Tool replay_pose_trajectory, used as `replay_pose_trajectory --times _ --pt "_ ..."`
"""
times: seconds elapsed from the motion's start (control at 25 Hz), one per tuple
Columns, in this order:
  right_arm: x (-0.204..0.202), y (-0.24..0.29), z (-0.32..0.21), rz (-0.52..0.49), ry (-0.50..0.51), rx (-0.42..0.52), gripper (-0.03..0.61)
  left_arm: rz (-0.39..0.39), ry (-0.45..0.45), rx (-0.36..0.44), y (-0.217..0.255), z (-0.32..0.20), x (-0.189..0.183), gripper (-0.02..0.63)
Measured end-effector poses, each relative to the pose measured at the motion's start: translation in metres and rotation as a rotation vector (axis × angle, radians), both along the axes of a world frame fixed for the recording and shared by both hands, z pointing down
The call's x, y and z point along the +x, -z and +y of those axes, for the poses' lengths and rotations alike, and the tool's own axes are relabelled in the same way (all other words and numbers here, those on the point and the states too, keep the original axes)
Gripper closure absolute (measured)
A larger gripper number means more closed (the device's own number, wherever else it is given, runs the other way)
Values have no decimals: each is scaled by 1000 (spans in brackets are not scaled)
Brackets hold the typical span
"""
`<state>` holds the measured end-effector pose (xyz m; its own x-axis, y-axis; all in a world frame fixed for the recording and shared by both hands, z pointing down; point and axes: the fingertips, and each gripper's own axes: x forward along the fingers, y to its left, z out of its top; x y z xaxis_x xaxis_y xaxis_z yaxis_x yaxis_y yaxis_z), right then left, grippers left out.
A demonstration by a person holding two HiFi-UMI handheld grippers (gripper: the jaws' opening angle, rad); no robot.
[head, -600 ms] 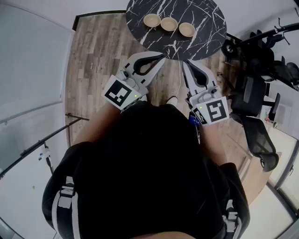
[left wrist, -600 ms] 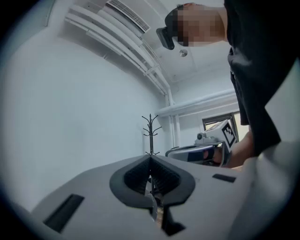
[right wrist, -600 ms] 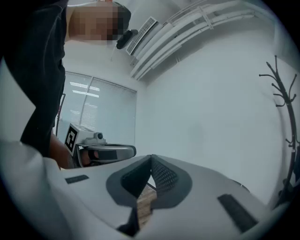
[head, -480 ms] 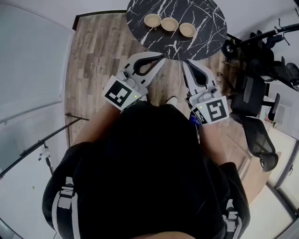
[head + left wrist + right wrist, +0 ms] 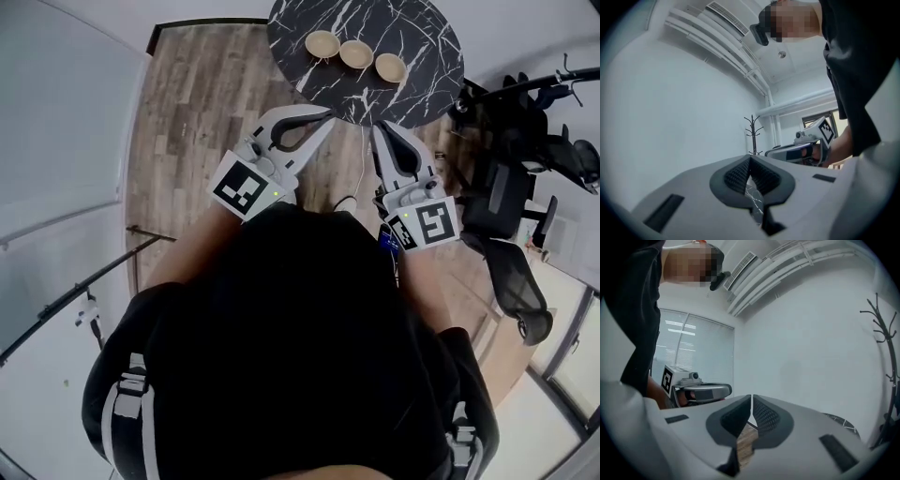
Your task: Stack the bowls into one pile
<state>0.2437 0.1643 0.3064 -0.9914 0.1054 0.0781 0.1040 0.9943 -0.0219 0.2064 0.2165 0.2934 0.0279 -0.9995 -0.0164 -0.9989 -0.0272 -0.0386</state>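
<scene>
I hold the left gripper (image 5: pixel 323 115) and right gripper (image 5: pixel 379 128) level, both with jaws closed on nothing, short of the table (image 5: pixel 427 28), where 3 bowls (image 5: pixel 356 53) sit in a row, unstacked. Arriving closed, I risk shoving 1 off.

left gripper (image 5: pixel 750 159) jaws pressed together, empty; right gripper (image 5: pixel 771 152) beyond, coat stand (image 5: pixel 753 133) by the wall (image 5: pixel 684 108).

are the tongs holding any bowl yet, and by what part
Nothing is held. The left tongs and right tongs are both shut on nothing, short of the table, where the three bowls sit unstacked.
</scene>
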Motion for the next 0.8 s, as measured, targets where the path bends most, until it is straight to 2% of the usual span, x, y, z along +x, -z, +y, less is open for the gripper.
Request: replay_pose_trajectory --times 0.2,0.48,0.8 --pt "-27 -4 18 11 -6 19 575 -28 0 -1 -5 22 -25 611" --pt "-50 -6 30 18 -28 31 575 -3 23 1 -13 51 -57 611" --pt "-83 -15 27 35 13 47 575 -22 60 10 -13 47 -88 611"
